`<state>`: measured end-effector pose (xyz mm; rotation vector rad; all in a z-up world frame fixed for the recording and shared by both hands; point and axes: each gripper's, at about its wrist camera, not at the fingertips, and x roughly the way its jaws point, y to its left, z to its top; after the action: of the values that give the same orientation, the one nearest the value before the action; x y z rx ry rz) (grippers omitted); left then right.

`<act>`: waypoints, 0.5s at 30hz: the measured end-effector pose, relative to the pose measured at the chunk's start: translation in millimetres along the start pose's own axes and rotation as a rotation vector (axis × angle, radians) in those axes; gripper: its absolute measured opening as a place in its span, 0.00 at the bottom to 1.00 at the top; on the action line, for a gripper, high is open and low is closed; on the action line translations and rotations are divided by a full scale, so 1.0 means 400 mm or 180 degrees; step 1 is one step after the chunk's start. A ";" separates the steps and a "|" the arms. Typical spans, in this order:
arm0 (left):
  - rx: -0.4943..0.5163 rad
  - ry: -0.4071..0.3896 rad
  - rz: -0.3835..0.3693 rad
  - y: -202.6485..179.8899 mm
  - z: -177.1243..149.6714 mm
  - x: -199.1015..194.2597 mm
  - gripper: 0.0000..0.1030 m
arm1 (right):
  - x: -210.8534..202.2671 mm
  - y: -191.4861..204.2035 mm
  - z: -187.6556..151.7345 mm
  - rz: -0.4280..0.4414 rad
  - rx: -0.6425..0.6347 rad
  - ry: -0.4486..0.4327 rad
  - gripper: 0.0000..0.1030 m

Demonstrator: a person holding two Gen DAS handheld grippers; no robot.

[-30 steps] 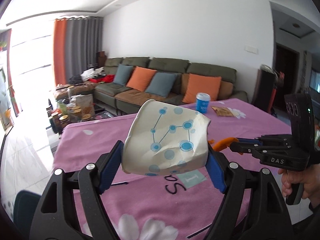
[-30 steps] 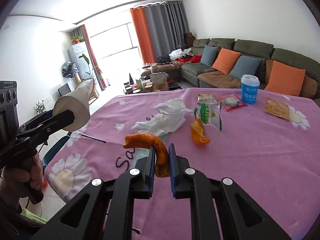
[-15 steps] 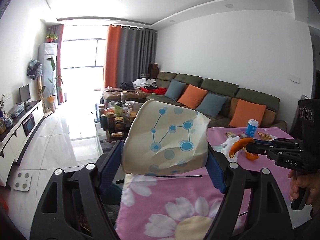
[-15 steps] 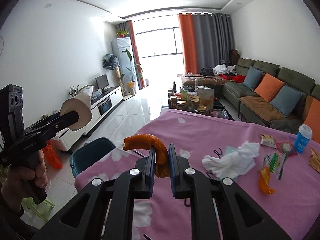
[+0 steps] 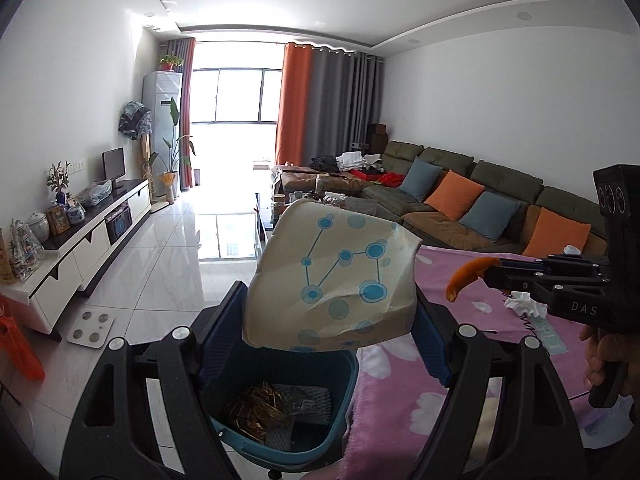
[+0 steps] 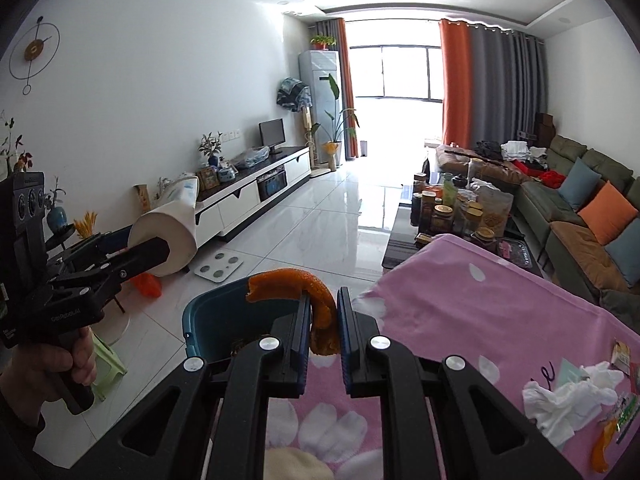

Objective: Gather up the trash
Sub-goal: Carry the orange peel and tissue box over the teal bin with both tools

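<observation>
The left tongs [image 5: 328,320] gripped a crushed paper cup [image 5: 332,280] that hid much of the blue bin [image 5: 280,412] directly beneath them. The right tongs [image 6: 324,320], clenched on a curl of orange peel [image 6: 316,300], blocked most of the bin's inside. A second before, both had been over the pink worktop [image 6: 500,300]; they had swung to its edge, bin below.

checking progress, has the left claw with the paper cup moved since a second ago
Yes. The left claw, holding the paper cup, swung off the pink table to above the blue bin.
</observation>
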<state>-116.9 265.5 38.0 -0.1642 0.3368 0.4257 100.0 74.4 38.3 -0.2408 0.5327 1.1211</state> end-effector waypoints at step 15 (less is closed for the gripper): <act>-0.0294 0.0569 0.0228 0.162 -0.147 0.114 0.74 | 0.274 0.085 0.022 0.0254 -0.0225 0.0649 0.11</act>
<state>-122.4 327.6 -38.6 -0.2818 0.5000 0.4992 107.5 179.3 -8.4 -0.4010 0.6889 1.2014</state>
